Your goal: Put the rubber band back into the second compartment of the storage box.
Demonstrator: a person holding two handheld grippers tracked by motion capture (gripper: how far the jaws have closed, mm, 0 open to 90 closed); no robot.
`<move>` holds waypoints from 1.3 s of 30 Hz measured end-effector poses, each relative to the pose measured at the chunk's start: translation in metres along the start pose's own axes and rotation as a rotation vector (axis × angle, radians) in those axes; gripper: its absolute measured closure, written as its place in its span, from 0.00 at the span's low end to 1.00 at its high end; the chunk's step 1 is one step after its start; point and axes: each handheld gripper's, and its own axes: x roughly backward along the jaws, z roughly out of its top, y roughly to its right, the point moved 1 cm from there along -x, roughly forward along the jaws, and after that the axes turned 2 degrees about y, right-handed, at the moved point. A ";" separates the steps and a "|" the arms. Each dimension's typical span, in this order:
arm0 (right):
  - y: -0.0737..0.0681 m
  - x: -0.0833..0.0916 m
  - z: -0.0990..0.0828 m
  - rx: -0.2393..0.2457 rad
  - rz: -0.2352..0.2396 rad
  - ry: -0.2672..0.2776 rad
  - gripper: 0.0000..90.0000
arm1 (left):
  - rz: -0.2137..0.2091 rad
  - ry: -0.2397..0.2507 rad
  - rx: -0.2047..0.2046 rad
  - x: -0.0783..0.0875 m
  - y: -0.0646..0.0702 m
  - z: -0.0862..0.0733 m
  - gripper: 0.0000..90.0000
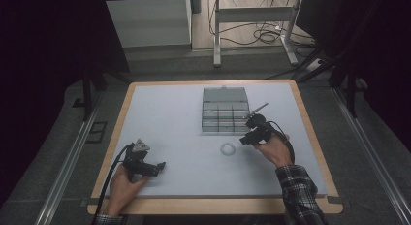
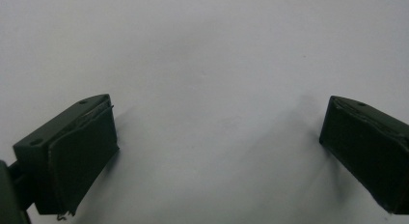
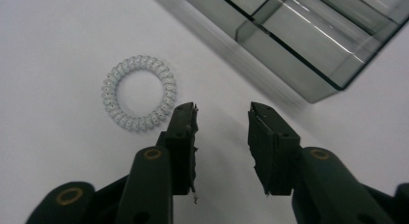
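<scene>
- Left tool point(image 1: 161, 165): near-left on the desk point(image 1: 165, 118), jaws wide apart, empty.
- Right tool point(image 3: 222, 115): jaws apart, empty, near the coil ring point(image 3: 139, 93).
- Clear compartment box point(image 1: 225, 111): far centre, just beyond the ring.

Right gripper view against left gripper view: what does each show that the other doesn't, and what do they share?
Right gripper view alone: a coiled hair tie lying flat on the table, just beyond the right hand-held gripper, and the corner of a clear compartment box. Left gripper view alone: the left hand-held gripper, jaws spread wide over bare surface. Both: the white tabletop, and open jaws holding nothing.
</scene>
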 end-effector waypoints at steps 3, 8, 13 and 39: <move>-0.005 -0.004 0.007 0.032 0.009 -0.034 0.73 | 0.000 0.000 0.000 0.000 0.000 0.000 0.00; -0.011 -0.009 0.013 0.040 0.022 -0.067 0.73 | 0.000 0.000 0.000 0.000 0.000 0.000 0.00; -0.018 -0.017 0.022 0.067 0.031 -0.117 0.76 | 0.000 0.000 0.000 0.000 0.000 0.000 0.00; -0.037 -0.046 0.041 0.189 -0.024 -0.310 0.90 | 0.000 0.000 0.000 0.000 0.000 0.000 0.00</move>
